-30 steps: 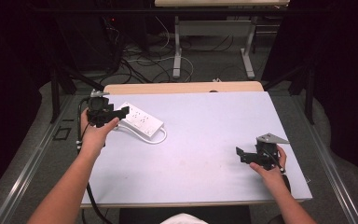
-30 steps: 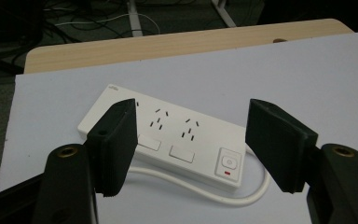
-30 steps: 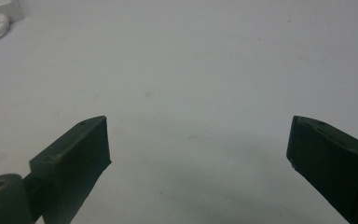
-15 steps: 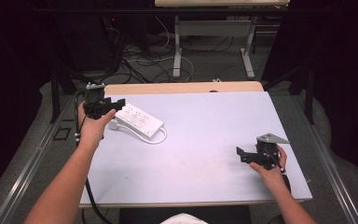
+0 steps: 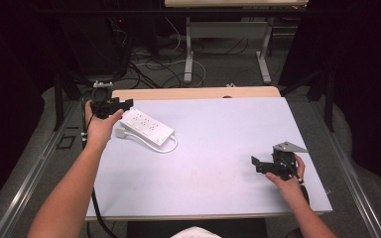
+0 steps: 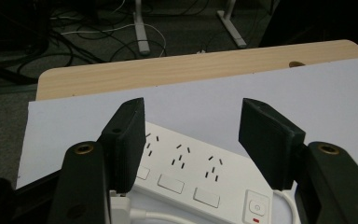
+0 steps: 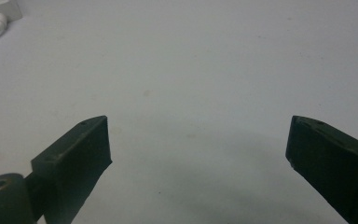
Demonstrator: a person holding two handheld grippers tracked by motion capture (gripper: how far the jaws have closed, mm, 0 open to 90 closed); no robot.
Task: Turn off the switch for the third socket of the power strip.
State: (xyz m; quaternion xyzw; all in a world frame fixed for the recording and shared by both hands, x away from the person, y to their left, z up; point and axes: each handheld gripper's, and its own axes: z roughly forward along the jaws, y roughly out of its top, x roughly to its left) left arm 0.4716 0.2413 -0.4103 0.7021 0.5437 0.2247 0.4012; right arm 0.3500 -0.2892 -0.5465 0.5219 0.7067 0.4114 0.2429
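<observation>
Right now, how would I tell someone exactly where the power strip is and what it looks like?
Start at the pale table and go to its far left part. There, just right of the left gripper, the white power strip lies flat at a slant. It has rows of outlet slots, switches along one side and a white cord looping from its end.

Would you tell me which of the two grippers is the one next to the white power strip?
The left gripper, at the table's far left corner beside the power strip. The right gripper sits apart, over bare table near the right edge.
</observation>
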